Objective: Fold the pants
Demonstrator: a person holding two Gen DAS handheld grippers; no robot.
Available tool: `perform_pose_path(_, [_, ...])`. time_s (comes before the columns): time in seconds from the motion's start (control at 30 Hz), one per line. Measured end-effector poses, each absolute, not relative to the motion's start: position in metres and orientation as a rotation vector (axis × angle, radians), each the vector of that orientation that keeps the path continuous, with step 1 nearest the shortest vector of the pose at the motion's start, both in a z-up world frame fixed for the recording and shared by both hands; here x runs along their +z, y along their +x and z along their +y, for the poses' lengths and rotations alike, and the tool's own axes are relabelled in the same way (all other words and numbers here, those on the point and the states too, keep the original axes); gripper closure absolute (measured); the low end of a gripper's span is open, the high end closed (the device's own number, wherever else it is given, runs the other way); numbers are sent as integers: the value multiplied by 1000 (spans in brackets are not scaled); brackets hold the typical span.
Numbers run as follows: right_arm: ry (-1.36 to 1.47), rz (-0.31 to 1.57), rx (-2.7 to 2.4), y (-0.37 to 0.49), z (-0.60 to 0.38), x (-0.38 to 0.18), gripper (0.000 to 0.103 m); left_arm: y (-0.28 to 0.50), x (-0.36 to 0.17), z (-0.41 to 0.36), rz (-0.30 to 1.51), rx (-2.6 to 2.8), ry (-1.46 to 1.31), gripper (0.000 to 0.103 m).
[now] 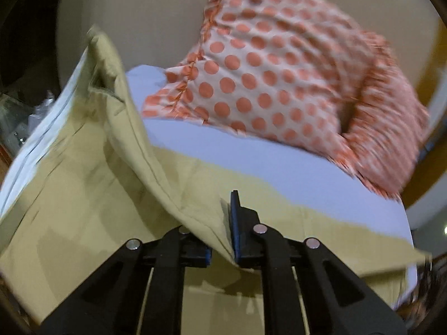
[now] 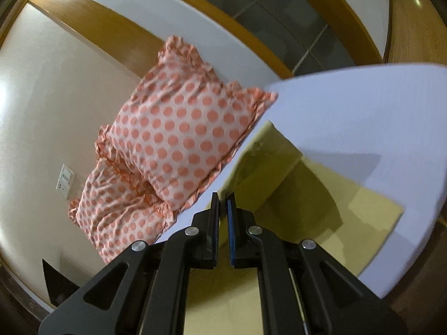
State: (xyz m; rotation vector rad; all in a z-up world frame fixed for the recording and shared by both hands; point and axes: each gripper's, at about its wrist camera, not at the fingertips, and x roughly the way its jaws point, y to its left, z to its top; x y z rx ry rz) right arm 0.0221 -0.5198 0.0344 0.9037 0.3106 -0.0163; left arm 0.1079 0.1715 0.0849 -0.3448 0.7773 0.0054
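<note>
Khaki pants point(image 1: 83, 184) lie on a white bed point(image 1: 279, 162). My left gripper point(image 1: 223, 217) is shut on a fold of the pants and holds it lifted, so the cloth drapes up and to the left over the left finger. In the right wrist view the pants point(image 2: 321, 195) lie partly folded on the bed point(image 2: 363, 111). My right gripper point(image 2: 222, 203) is shut on an edge of the khaki cloth, with a thin layer between the blue pads.
Two polka-dot pillows, orange on white, lean at the head of the bed point(image 1: 279, 69) point(image 2: 178, 136). A beige wall with a switch plate point(image 2: 64, 181) is behind. The bed's edge point(image 2: 419, 237) drops to a wooden floor at the right.
</note>
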Motion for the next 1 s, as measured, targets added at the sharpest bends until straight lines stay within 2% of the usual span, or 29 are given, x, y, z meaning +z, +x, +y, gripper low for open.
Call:
perform_pose_path(0.2, [928,372,-103,11,-524,15,97,-10,41,172,805,14,-392,92])
perform_pose_path(0.43, [906,462,-182,6,-526,-6,94,-20,14,178,815,-6,-447,89])
perform_pose_path(0.5, [903,448,-237,-7,-530,-5,64,-24,14,178,801,-24,-452,86])
perform_pose_path(0.53, [900,427,-274,-15,-533,-3,33,-27,13,179,792,-36,-458,82])
perform_pose_path(0.57, [899,395,-303,-23,-537,-2,29,-29,13,179,784,-46,-462,77])
perform_pose_path(0.67, [892,397,-323,-29,-543,-6,31,-37,13,180,752,-78,-473,66])
perform_pose_path(0.8, [910,415,-283,-24,-541,-20,41,-45,15,179,721,-107,-477,59])
perform_pose_path(0.83, [893,413,-272,-22,-538,-20,46,-47,15,180,715,-113,-479,55])
perform_pose_path(0.9, [871,424,-227,-13,-531,-25,65,-54,16,182,699,-125,-486,52])
perform_pose_path(0.93, [861,433,-204,-9,-529,-28,88,-55,16,184,695,-128,-489,51])
perform_pose_path(0.97, [859,442,-181,-4,-529,-32,95,-59,16,187,685,-130,-498,51])
perform_pose_path(1.0, [867,429,-165,-1,-528,-35,96,-63,16,191,675,-123,-508,51])
